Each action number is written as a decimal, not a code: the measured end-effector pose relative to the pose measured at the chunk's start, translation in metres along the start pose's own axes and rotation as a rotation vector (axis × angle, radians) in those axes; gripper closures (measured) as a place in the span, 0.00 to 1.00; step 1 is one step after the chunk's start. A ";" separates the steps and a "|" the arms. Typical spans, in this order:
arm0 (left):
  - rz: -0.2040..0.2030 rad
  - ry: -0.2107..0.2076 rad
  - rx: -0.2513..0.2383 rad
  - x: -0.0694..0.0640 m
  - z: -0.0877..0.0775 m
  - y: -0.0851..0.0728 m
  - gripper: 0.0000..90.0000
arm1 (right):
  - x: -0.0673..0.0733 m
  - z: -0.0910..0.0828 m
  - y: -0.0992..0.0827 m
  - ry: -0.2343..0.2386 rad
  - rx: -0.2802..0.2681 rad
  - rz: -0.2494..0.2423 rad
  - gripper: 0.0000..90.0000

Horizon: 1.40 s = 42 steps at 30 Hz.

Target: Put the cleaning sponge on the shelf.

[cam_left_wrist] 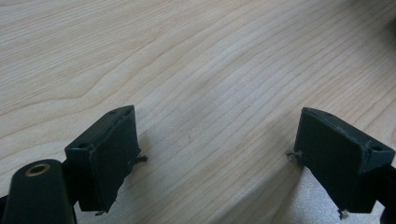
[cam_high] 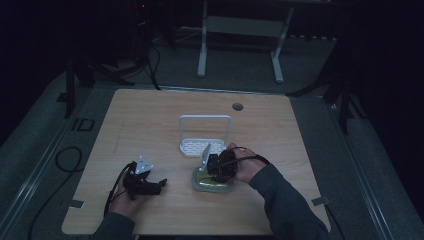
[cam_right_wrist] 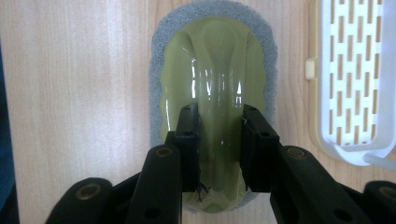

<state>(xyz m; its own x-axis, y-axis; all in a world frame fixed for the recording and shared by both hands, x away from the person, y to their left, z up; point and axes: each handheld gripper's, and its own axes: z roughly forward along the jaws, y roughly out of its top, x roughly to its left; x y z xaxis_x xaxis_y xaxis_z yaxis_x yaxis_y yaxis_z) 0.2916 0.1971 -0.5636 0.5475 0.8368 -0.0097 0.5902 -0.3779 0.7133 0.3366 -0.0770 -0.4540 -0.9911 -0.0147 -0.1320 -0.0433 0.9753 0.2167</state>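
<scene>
An oval scrubber (cam_right_wrist: 212, 60) with a glossy olive-green top and a grey pad rim lies flat on the wooden table (cam_high: 150, 125), just in front of a white rack. My right gripper (cam_right_wrist: 218, 116) points straight down at it, jaws shut on the raised green ridge along its top. In the high view the right gripper (cam_high: 214, 167) stands over the scrubber (cam_high: 212, 185) right of centre. My left gripper (cam_high: 159, 185) rests low at the table's front left; its jaws (cam_left_wrist: 217, 135) stand wide open over bare wood with nothing between them.
A white slotted rack (cam_high: 205, 142) with an upright wire handle stands mid-table, close behind the scrubber, and its edge (cam_right_wrist: 355, 79) lies right beside the scrubber. A round grommet (cam_high: 237, 106) sits near the far edge. Dark floor, cables and a desk frame surround the table.
</scene>
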 end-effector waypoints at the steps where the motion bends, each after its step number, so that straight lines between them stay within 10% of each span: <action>1: 0.000 0.000 0.001 0.000 0.000 0.000 0.15 | -0.001 0.000 0.001 -0.003 0.000 -0.001 0.79; 42: 0.001 0.002 -0.002 0.000 0.000 0.000 0.15 | -0.045 -0.007 0.013 -0.107 0.015 0.007 0.79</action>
<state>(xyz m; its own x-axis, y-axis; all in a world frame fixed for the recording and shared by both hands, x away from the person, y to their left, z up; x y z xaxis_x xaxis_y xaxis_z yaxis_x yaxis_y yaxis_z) 0.2916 0.1970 -0.5637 0.5469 0.8371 -0.0081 0.5889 -0.3778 0.7145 0.3799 -0.0656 -0.4384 -0.9724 0.0147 -0.2330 -0.0339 0.9785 0.2032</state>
